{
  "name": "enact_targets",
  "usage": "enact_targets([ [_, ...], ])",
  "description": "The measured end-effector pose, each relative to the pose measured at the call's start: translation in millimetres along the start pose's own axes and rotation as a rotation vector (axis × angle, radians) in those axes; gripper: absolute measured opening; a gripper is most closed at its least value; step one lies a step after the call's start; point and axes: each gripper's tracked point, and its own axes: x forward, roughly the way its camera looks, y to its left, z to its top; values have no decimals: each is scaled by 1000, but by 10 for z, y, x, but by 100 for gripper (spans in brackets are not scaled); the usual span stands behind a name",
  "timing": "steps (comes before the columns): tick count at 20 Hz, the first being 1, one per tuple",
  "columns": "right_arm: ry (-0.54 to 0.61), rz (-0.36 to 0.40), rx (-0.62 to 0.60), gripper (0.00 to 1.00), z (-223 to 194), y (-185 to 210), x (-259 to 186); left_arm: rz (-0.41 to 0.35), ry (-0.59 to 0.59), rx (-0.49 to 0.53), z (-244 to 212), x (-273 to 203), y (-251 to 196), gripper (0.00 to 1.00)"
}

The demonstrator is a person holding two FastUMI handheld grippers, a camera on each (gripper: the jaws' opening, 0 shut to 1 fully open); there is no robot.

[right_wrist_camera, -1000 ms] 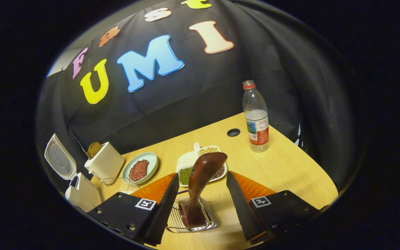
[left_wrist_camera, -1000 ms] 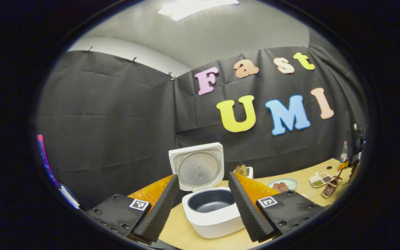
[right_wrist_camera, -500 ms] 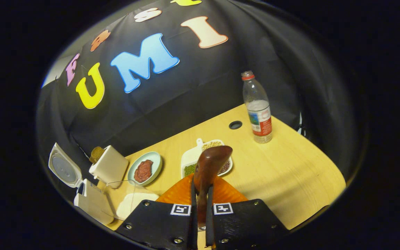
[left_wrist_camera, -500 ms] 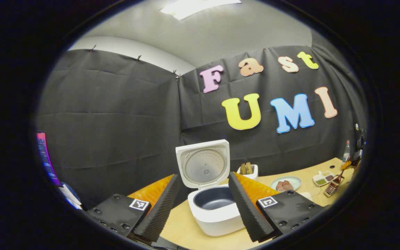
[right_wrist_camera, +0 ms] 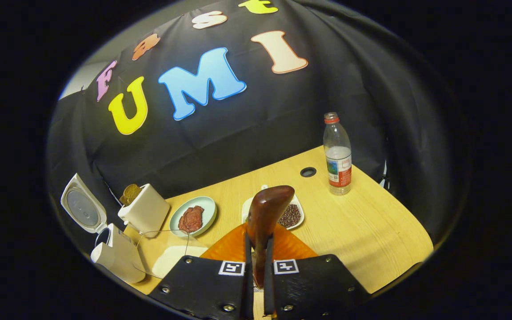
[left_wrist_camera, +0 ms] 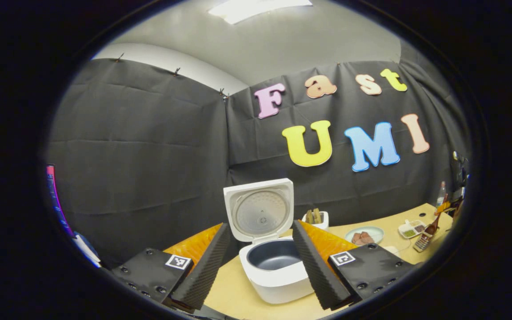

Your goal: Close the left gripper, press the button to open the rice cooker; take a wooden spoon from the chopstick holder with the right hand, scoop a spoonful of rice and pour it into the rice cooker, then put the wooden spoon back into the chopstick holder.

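Right claw (right_wrist_camera: pixel 256 266) clenched on spoon (right_wrist_camera: pixel 265 218) handle, spoon upright above worktop (right_wrist_camera: pixel 371 226). Left claw (left_wrist_camera: pixel 258 262) released, fingers flanking open cooker (left_wrist_camera: pixel 274 271). Bottle (right_wrist_camera: pixel 338 155) label unreadable.

A staged recording booth is standing in for a kitchen: black cloth (left_wrist_camera: pixel 140 146) is draping the walls, and a wooden tabletop (right_wrist_camera: pixel 371 231) is carrying a rice cooker (left_wrist_camera: pixel 274 275) and food dishes (right_wrist_camera: pixel 192 216).

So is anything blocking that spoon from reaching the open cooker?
Possibly. In the right gripper view, the clear glass bowl and white toaster sit between the wooden spoon and rice cooker.
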Motion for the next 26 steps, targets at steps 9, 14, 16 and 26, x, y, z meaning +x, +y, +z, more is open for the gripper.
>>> enact_targets([
  [9,-114,2,-84,10,445,430,-334,-38,-10,-45,-48,156,206,94],
  [14,-143,22,-107,9,490,761,-387,-28,-8,-55,-118,143,434,92],
  [16,-145,36,-108,9,470,907,-361,-22,-3,-55,-170,116,529,91],
  [26,-119,88,-124,9,54,1672,-111,33,8,-11,-245,-18,1135,98],
])
